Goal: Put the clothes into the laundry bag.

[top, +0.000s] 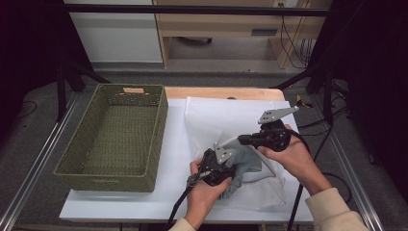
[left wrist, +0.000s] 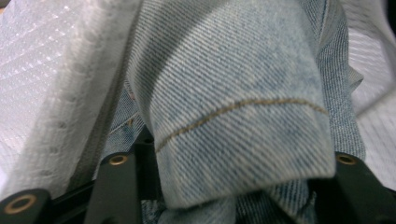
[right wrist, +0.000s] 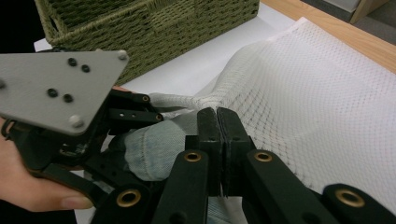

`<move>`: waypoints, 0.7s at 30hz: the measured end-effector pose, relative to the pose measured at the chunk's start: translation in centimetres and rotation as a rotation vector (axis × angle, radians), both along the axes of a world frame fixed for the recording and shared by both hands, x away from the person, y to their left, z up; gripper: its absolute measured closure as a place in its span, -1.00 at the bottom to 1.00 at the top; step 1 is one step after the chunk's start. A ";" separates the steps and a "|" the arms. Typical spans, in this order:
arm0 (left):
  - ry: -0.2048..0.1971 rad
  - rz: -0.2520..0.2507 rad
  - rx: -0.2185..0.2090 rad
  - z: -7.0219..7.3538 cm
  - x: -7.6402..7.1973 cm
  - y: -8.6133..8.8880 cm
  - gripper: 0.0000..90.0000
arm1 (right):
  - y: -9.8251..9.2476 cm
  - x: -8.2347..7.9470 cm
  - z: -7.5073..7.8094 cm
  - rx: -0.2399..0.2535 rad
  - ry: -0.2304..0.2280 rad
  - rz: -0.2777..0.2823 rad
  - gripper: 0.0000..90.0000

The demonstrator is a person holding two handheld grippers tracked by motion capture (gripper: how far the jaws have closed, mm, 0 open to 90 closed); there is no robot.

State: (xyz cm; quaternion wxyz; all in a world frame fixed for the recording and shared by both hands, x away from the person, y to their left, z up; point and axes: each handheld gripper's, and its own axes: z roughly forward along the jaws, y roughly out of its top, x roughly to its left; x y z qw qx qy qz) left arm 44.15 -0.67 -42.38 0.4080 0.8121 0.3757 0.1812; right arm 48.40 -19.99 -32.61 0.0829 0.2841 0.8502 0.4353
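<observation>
The right gripper (right wrist: 218, 140) pinches the white mesh laundry bag (right wrist: 327, 93) open so the half-open left gripper (top: 217, 166) can feed in folded pale-blue denim (left wrist: 233, 93).

The folded denim (left wrist: 233, 93) is pale, washed blue with a fine diagonal twill and a tan stitch line. The mesh bag (right wrist: 317, 102) is white, netted in small diamonds. The woven basket (top: 115, 139) is olive green. The grippers' jaws are black with brass-coloured rivets.
</observation>
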 end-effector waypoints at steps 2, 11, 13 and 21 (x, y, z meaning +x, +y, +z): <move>0.005 0.008 -0.029 -0.1 0.2 -0.1 -0.10 | 0.0 0.1 -0.3 -0.003 0.007 -0.005 0.98; -0.058 -0.005 -0.137 0.3 0.0 0.1 -0.45 | 0.1 0.8 -2.3 0.009 0.025 -0.035 0.98; -0.088 -0.018 -0.135 0.7 -0.4 0.5 -0.45 | 0.2 0.8 -2.4 0.015 0.027 -0.040 0.98; -0.145 -0.054 -0.178 1.8 -2.4 2.3 -0.45 | 0.8 0.2 -2.7 0.027 0.025 -0.040 0.98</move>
